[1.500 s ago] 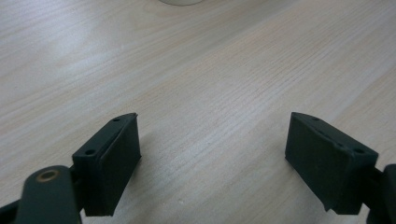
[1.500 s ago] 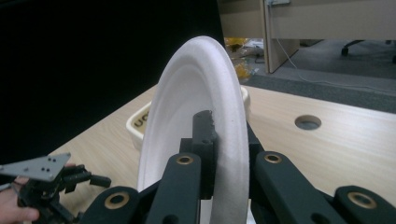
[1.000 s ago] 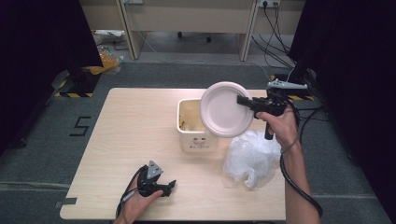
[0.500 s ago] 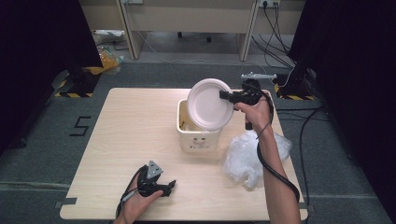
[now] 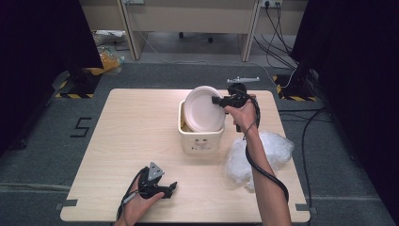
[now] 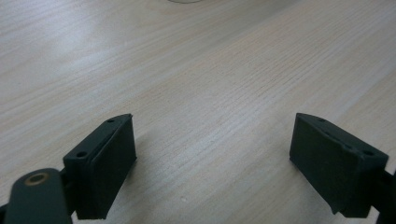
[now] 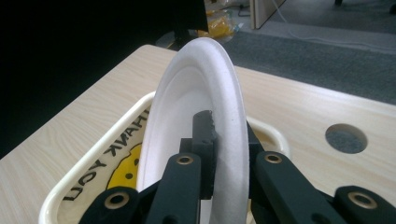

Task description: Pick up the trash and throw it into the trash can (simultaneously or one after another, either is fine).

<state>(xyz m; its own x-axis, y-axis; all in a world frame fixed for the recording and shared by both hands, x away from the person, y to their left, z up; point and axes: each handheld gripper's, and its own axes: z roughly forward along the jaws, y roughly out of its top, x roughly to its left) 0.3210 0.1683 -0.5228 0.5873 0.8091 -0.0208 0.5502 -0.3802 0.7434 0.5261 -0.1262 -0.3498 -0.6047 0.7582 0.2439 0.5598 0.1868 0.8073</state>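
A white paper plate [image 5: 203, 109] hangs on edge over the cream bin [image 5: 201, 139] at the table's middle, its lower rim dipping into the bin's mouth. My right gripper [image 5: 219, 100] is shut on the plate's right rim. In the right gripper view the plate [image 7: 196, 121] stands upright between the two black jaws, with the bin [image 7: 88, 172] below it showing a yellow printed liner. My left gripper [image 5: 164, 188] rests on the table near the front edge, open, with bare wood [image 6: 210, 112] between its fingers [image 6: 109, 158].
A crumpled clear plastic bag [image 5: 263, 155] lies on the table right of the bin, under my right forearm. A round cable hole [image 7: 345, 138] is cut into the tabletop beyond the bin. Cables and desk legs stand on the floor behind the table.
My right gripper has carried the plate leftward and down, from beside the bin's right to over its mouth. The left gripper has stayed put.
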